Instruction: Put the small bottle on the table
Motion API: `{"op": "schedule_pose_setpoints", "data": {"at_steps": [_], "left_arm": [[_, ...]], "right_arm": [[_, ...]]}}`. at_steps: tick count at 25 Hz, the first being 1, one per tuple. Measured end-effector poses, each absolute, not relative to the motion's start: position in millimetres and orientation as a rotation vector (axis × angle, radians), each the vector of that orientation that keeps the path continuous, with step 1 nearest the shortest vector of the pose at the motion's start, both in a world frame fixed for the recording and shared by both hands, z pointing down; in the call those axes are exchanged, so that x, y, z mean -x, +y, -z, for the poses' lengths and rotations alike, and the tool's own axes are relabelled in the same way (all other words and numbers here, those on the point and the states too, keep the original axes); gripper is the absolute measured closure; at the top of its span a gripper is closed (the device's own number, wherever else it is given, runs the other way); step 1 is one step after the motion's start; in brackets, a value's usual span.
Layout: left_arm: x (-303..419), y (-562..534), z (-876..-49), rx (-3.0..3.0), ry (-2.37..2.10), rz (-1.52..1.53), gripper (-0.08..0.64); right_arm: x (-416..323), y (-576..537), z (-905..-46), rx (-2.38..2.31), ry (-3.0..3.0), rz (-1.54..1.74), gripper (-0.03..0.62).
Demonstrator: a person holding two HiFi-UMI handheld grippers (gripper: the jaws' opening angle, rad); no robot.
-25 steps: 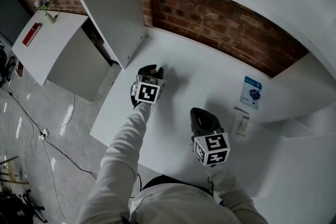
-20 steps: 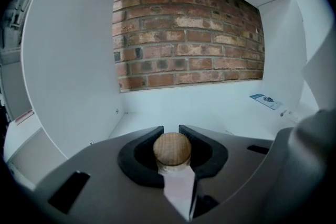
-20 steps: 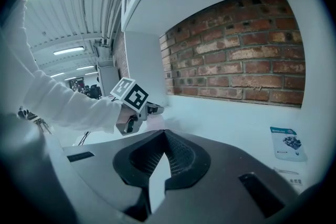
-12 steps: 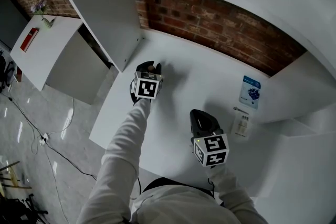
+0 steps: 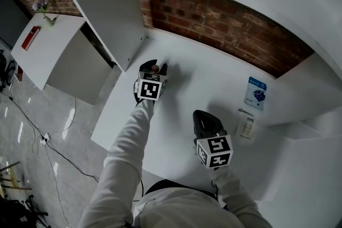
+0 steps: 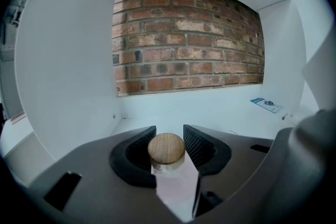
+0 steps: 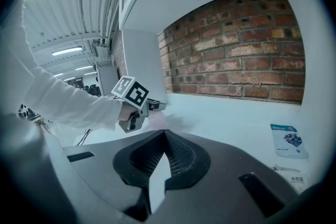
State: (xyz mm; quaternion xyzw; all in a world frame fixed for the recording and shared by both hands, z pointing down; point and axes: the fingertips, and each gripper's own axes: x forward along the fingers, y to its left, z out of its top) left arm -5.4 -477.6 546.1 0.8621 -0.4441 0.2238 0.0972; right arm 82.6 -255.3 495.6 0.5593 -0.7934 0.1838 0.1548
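Observation:
The small clear bottle (image 6: 169,165) with a round wooden cork stands upright on the white table (image 5: 176,93), near its back left corner. My left gripper (image 6: 168,143) straddles it. Its jaws are opening, the ribbed pads (image 6: 142,145) stand on either side of the cork, and I see no squeeze on it. From the head view, the cork (image 5: 154,68) shows between the left gripper's (image 5: 155,64) dark fingers. My right gripper (image 7: 164,136) hovers over the table's front middle, shut and empty. It shows in the head view (image 5: 202,116) to the right of the left one.
A white cabinet panel (image 5: 117,18) rises just left of the bottle, with a brick wall (image 5: 224,18) behind. On the right of the table lie a blue leaflet (image 5: 255,93) and a small white pack (image 5: 245,128). The table's left edge (image 5: 107,115) drops to the floor.
The left gripper's fingers have spread apart around the bottle, and the cork now shows between them. Both arms have stayed in nearly the same place.

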Motion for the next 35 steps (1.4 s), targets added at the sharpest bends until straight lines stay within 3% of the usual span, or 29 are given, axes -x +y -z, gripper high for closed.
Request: {"op": "schedule_pose_setpoints", "data": {"at_steps": [11, 22, 35], "left_arm": [[16, -464, -527, -2.534, -1.380, -0.574, 0.347], [47, -420, -499, -2.511, -1.451, -0.436, 0.350], [82, -351, -483, -2.477, -1.514, -0.374, 0.486]], "right_arm": [[-83, -250, -490, -1.608, -2.278, -0.512, 0.565], [-75, -244, -481, -1.593, -2.315, -0.486, 0.565], [-63, -232, -466, -1.571, -2.359, -0.434, 0.565]]}}
